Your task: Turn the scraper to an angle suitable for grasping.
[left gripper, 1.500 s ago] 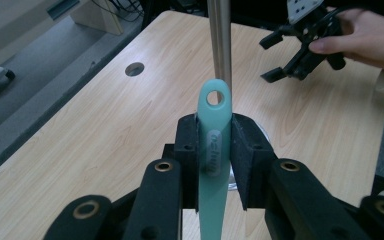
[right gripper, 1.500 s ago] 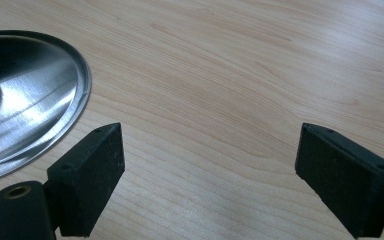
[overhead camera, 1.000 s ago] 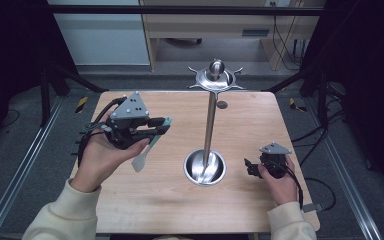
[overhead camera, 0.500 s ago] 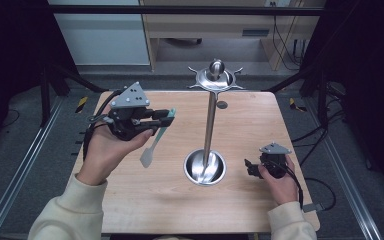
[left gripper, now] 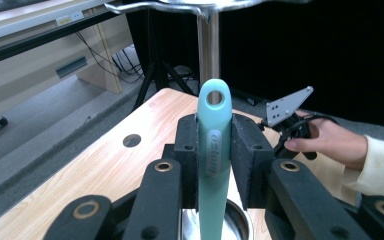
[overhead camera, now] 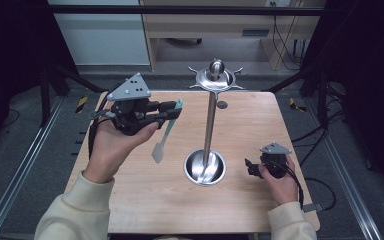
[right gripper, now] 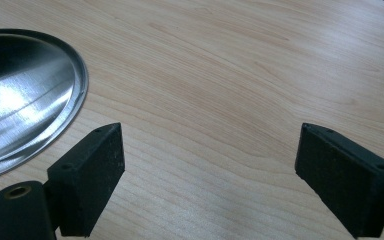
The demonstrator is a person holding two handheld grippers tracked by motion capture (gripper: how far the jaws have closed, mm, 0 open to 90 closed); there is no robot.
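So the left gripper [overhead camera: 172,111] is being held up above the left half of the wooden table [overhead camera: 145,200], lying pretty much level in the person's left hand [overhead camera: 115,145], jaws pointing toward the metal stand [overhead camera: 209,125]. It's clamping a teal spatula [overhead camera: 165,135] by the handle, near the end with the hanging hole. From the high view the spatula is hanging down and slightly left from the jaws, its pale blade end dangling over the table and not touching anything as far as I can tell. In the left gripper view the handle [left gripper: 214,150] is sitting upright between the two black pads, both pressing on it, with the hole end poking up above them and the stand's post right behind.

The stand itself is sitting in the middle of the table: round shiny base [overhead camera: 205,167], tall post, and a hooked crown on top [overhead camera: 215,77]. The spatula is just left of the post, clearly apart from it.

The right gripper [overhead camera: 250,167] is resting low by the right side of the table in the person's right hand [overhead camera: 277,175], close to the stand's base. In the right gripper view its pads [right gripper: 87,175] are standing wide apart over bare wood, gripping nothing, with the rim of the base [right gripper: 77,95] off to one side
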